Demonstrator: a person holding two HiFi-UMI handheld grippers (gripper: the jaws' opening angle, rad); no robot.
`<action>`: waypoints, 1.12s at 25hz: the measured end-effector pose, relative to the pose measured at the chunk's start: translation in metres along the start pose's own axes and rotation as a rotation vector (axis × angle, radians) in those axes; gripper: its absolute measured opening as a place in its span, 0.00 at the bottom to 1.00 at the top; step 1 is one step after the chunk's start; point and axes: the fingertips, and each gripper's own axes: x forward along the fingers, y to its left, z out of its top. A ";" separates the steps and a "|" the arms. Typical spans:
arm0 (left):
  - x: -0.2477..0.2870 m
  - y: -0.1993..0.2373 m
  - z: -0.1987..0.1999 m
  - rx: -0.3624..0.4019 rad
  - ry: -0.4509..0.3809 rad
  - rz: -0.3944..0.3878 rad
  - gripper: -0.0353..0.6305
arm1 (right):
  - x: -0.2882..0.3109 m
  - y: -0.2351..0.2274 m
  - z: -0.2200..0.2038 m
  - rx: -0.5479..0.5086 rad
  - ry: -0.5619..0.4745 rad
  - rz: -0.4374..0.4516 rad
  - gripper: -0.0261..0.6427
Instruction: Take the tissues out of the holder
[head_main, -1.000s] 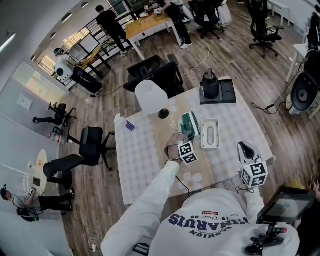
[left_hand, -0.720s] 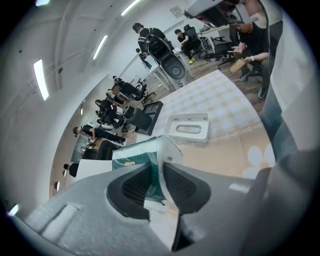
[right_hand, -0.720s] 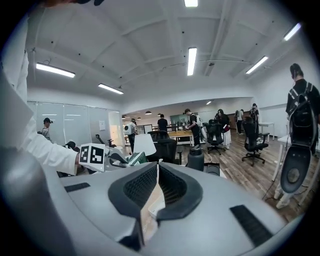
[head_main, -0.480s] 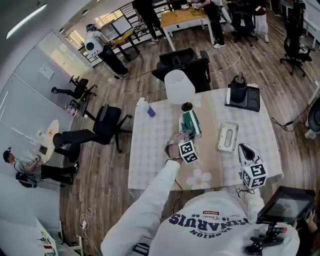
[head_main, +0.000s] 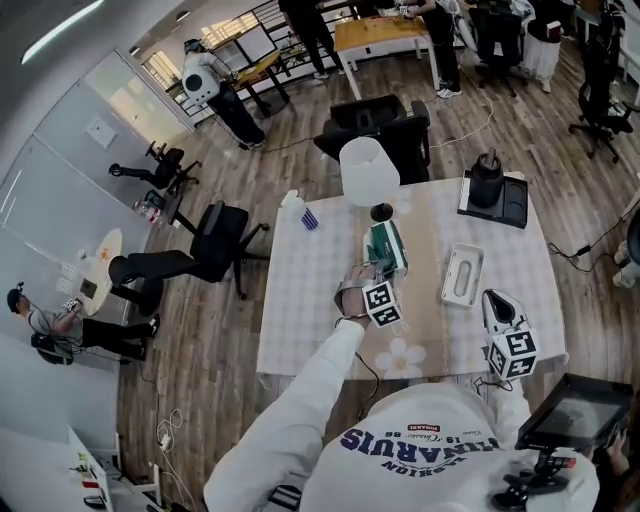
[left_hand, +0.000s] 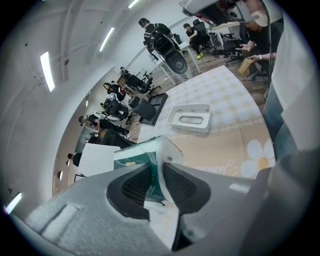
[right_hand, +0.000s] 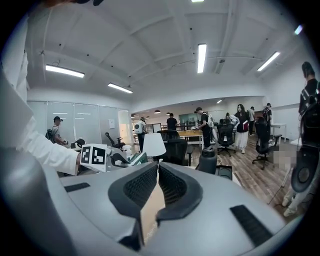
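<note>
**Tissue pack out of the holder, held in the left gripper**

The green tissue pack (head_main: 385, 246) is outside the white holder (head_main: 462, 275), lying well to the holder's left on the tabletop (head_main: 310, 300), on the side toward the white lamp (head_main: 368, 172). The holder shows only its oval slot, with nothing sticking out of it.

The left gripper (head_main: 369, 272) has its fingers (left_hand: 132, 187) closed on the near end of the pack. Green wrapper and white tissue fill the gap between them, and the holder (left_hand: 190, 118) sits beyond, apart from the pack (left_hand: 136, 156). Whether the pack rests on the cloth or hangs just above it, I cannot tell.

The right gripper (head_main: 491, 298) is just beside the holder's near right corner, not touching it. Its fingers (right_hand: 140, 187) are drawn together with nothing between them, only the tan runner showing through the slit.

The removal itself looks done, so the step in hand seems to be placing the pack. The next move likely calls for settling it flat, clear of the holder, then opening the left fingers and backing away without dragging the wrapper.
</note>
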 end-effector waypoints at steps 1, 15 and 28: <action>0.000 0.001 0.000 0.000 0.001 0.001 0.19 | 0.000 -0.001 0.000 0.001 0.001 -0.004 0.05; 0.030 -0.027 -0.003 0.005 0.016 -0.036 0.19 | -0.009 -0.011 -0.006 0.007 0.006 -0.028 0.05; 0.083 -0.094 -0.032 -0.012 0.058 -0.125 0.19 | -0.023 -0.018 -0.025 0.009 0.061 -0.072 0.05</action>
